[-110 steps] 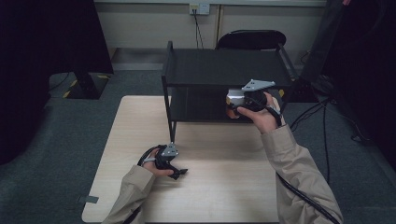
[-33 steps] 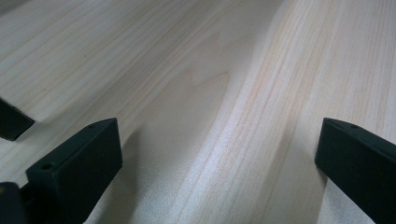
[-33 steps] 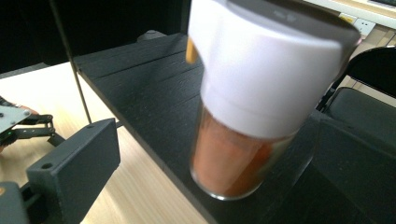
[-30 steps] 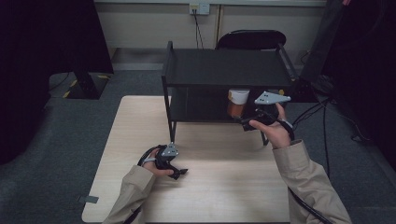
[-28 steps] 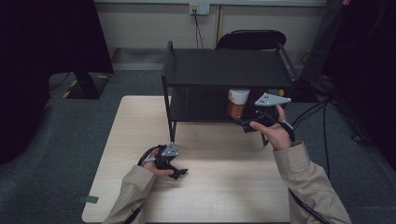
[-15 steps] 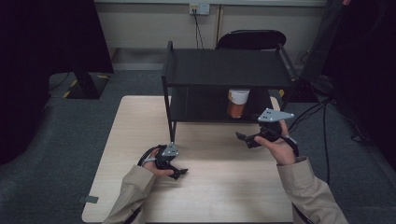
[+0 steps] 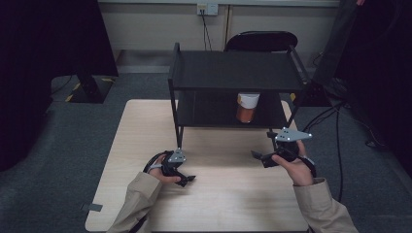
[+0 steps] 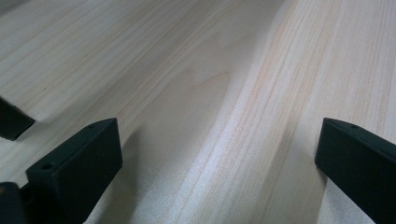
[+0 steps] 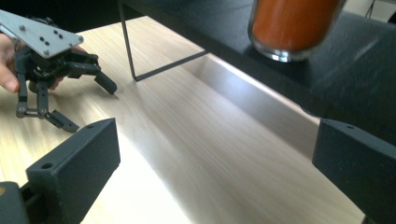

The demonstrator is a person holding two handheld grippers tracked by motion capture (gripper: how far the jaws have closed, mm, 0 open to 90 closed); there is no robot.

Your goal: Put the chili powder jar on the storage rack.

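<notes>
Left tongs (image 7: 187, 180) sat idle on the worktop (image 7: 223, 204), jaws apart, empty. Right tongs (image 7: 257, 156) had backed off from the rack (image 7: 233, 73) since a second earlier, jaws wide, nothing held. Cup (image 7: 247, 107) now stood upright on the lower shelf, well clear of both; placing looked done. Rack's legs and top shelf crowd any re-reach. Chair (image 7: 262, 41) behind.
</notes>
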